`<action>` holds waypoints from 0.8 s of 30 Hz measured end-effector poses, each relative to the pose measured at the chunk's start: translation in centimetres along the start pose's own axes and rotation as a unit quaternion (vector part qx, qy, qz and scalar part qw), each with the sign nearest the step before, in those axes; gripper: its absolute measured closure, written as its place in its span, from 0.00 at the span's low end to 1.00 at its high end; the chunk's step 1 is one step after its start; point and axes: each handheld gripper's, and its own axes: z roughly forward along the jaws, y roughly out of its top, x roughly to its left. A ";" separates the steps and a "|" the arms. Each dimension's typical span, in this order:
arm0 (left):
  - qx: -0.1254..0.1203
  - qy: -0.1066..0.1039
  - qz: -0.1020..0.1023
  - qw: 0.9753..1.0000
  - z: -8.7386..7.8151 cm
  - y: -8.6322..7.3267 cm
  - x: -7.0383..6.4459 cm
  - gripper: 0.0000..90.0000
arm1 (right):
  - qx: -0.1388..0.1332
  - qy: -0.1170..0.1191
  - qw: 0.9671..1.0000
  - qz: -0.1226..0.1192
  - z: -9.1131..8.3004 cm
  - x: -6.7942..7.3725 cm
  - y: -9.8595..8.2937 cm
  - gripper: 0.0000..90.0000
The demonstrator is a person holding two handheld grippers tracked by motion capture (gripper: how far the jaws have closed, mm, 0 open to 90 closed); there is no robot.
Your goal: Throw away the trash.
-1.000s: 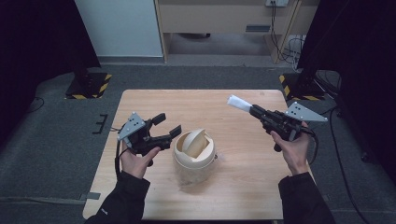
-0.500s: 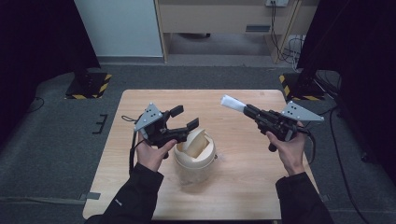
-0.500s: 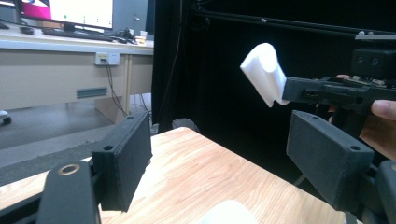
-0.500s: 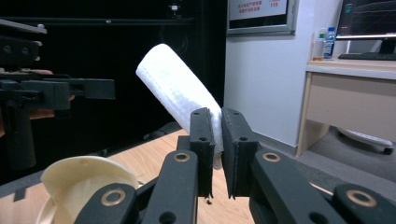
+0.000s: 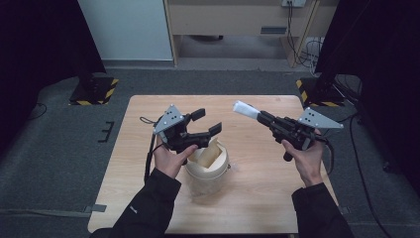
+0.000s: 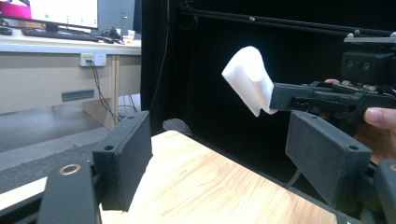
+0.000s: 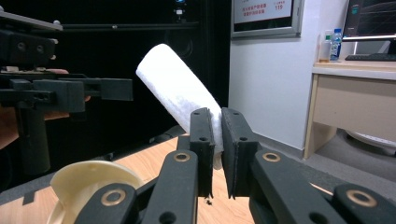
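Above surface centre: left gripper (image 5: 207,122) jaws wide, over bin (image 5: 208,166) | right gripper (image 5: 260,117) clamps white roll (image 5: 245,109), near far right edge

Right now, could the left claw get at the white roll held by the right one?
Probably yes. The left claw is open above the cream bin, and nothing sits between it and the white roll pinched in the right claw.

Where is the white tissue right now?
The tissue is pinched in the right tongs, held in the air above the table's far right part, across from the open left tongs over the bin.
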 end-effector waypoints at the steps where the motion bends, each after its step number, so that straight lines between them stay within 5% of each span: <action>1: -0.001 -0.002 -0.001 1.000 0.2 0.1 -0.1 0.24 | 0.000 0.002 1.000 0.002 0.0 0.0 0.0 0.93; 24: 0.005 -0.026 0.004 1.000 3.6 1.0 -1.4 0.30 | 0.001 0.025 1.000 0.003 0.4 0.8 -0.2 0.93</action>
